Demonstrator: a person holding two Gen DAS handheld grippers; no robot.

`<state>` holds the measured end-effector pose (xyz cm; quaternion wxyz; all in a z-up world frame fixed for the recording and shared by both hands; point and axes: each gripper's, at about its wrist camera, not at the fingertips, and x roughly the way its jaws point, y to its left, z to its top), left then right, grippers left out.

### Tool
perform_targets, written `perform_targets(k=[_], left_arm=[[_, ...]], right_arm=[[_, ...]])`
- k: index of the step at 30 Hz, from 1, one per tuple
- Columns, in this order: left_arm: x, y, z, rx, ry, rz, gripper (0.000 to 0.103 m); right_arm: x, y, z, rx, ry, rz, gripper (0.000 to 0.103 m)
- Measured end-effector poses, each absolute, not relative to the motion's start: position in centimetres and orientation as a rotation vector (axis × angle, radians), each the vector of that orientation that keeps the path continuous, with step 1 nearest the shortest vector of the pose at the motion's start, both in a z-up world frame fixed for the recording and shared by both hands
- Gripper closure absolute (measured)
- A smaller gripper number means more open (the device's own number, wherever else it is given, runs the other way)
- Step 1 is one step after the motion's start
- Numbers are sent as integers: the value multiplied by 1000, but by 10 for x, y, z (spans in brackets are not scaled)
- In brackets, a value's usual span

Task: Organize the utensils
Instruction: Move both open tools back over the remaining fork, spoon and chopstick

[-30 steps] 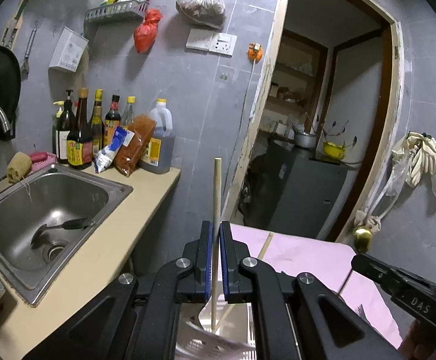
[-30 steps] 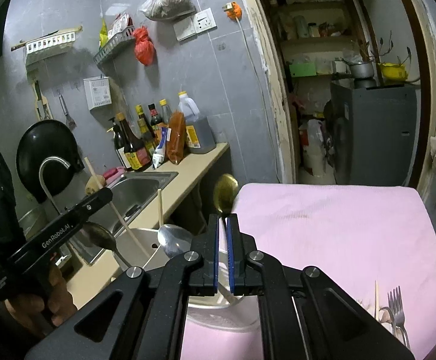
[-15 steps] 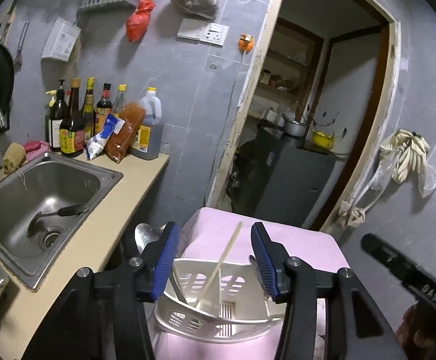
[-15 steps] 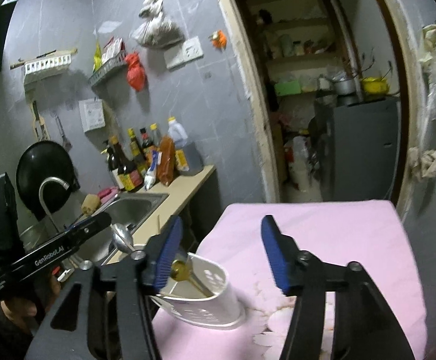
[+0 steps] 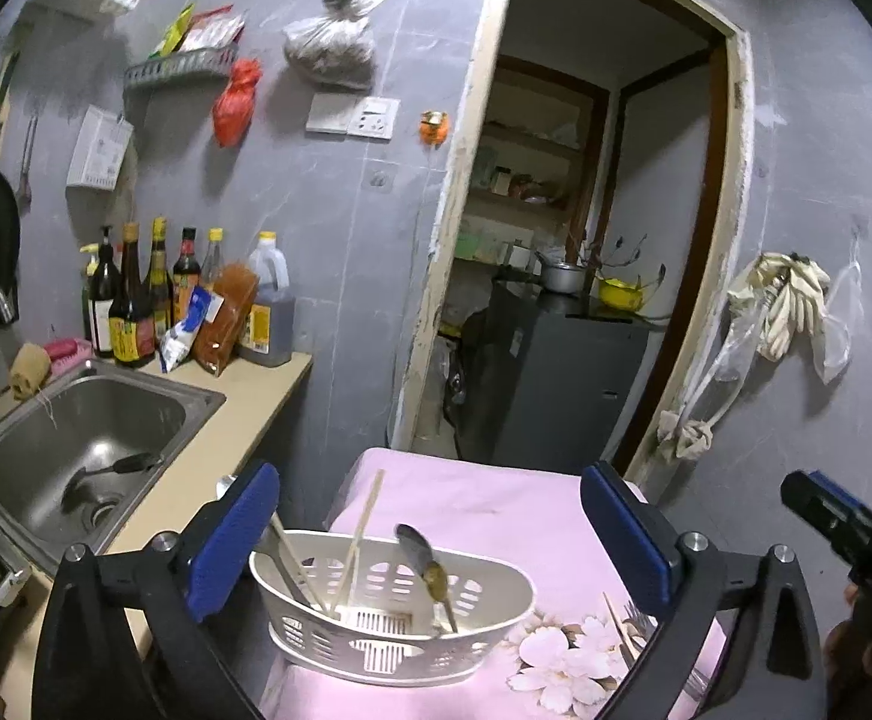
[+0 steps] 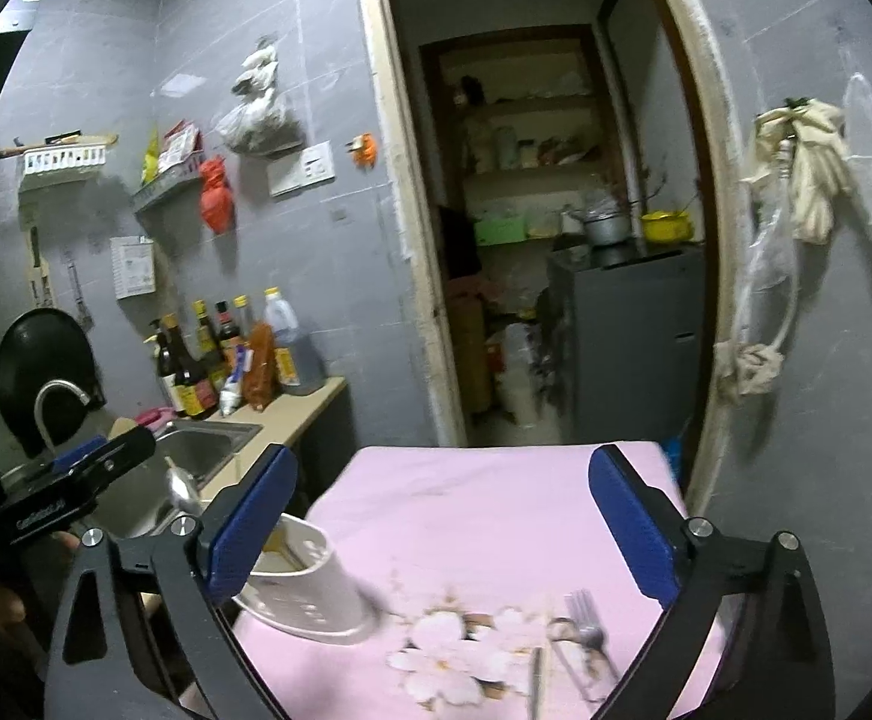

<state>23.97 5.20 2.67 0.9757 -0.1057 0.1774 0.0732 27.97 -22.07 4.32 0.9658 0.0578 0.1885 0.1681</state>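
Off to the left sat the stainless steel sink (image 5: 85, 438), out of play. The left gripper (image 5: 430, 531) had just been opening and its blue-padded jaws stood wide apart with nothing between them, the white perforated plastic caddy (image 5: 394, 618) sitting below, untouched. Wooden chopsticks (image 5: 359, 546) and a dark spoon (image 5: 427, 564) leaned inside it, handles propped on the wall, so that part looked sorted. The right gripper (image 6: 442, 525) had also just been opening, wide and empty. A metal fork (image 6: 586, 630) lay loose on the pink flowered cloth (image 6: 484, 504), probably next to go in.
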Motion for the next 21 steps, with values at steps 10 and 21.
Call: perform_targets(k=[10,21], left_arm=[[234,-5,20,-171,390,80,1],[246,-57,-5,-182,433,37,1]], right_arm=[[273,-281,49,91,373,241,2],[282,-332,30,72,418,184,2]])
